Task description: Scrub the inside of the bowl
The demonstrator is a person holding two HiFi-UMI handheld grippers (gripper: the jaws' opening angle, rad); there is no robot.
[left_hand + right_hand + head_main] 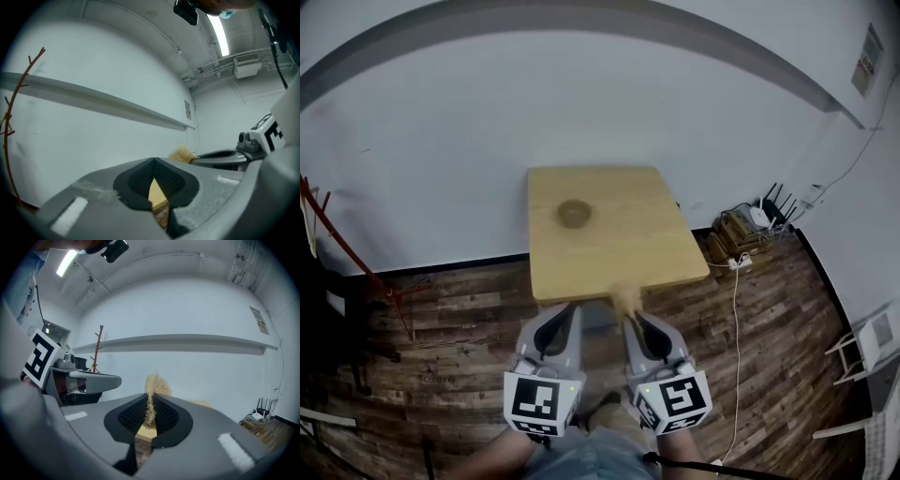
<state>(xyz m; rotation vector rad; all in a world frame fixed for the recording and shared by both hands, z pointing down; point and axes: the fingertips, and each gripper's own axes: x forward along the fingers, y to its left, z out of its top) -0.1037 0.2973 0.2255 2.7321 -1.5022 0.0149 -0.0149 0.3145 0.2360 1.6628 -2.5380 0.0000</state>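
A wooden surface [609, 253] stands against a white wall, with a small bowl [574, 214] toward its far left. The left gripper [571, 311] is closed on nothing. The right gripper [632, 319] pinches a straw-coloured scrubber [625, 298] by thin strands that may slip loose under pressure, and the unheld bowl may slide. Cables [736, 281] trail on the floor to the right, and nothing blocks the bowl.

The pale rectangular table [609, 234] is of light wood, smooth and matt. The small round brown bowl [574, 214] looks dull; its material is unclear. The straw-coloured fibre scrubber [152, 383] is rough and wiry. The right gripper [151, 401] is of matt grey plastic, with black ribbed pads [133, 416]. The dark plank floor [459, 319] shows worn wood grain.
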